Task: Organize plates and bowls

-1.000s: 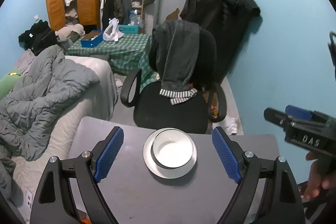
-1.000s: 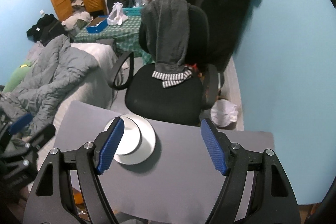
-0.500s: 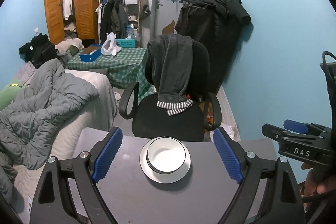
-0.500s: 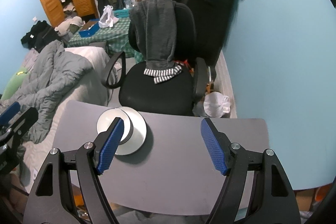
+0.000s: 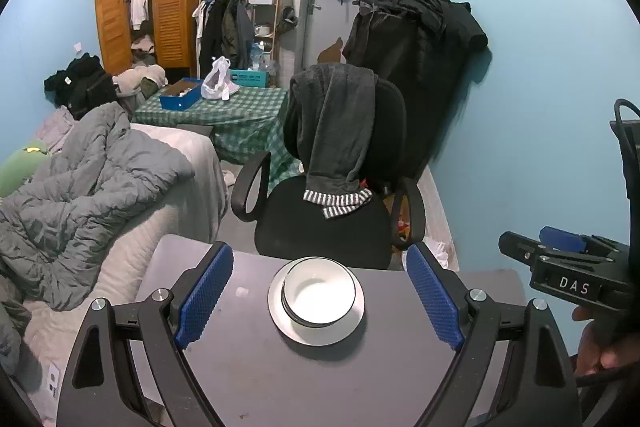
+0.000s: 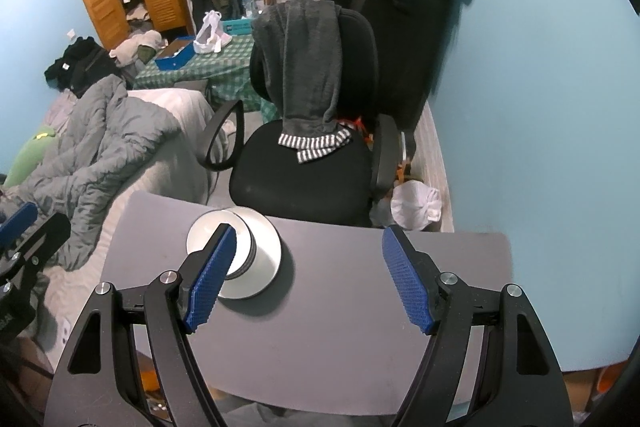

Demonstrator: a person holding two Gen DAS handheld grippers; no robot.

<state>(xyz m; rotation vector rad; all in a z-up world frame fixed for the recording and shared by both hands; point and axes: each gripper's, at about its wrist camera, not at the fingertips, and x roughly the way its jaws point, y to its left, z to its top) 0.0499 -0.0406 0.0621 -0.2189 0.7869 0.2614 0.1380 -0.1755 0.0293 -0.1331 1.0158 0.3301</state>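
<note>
A: Where does the bowl (image 5: pixel 319 290) sit from the fingers?

B: It rests stacked on the plate (image 5: pixel 316 331), on the grey surface (image 5: pixel 248 371), straight ahead of the left gripper (image 5: pixel 318 301), centred in its gap but lower and apart from it. Those fingers (image 5: pixel 204 293) stand spread wide, holding nothing.

A: And the right gripper (image 6: pixel 308 277)?

B: Also released and empty. The stack lies off to its left, partly behind its left finger (image 6: pixel 210 277). So I judge the left hand nearer.

Reads "DAS" in white letters. Stands on a black label on the right gripper (image 5: pixel 568 247).
</note>
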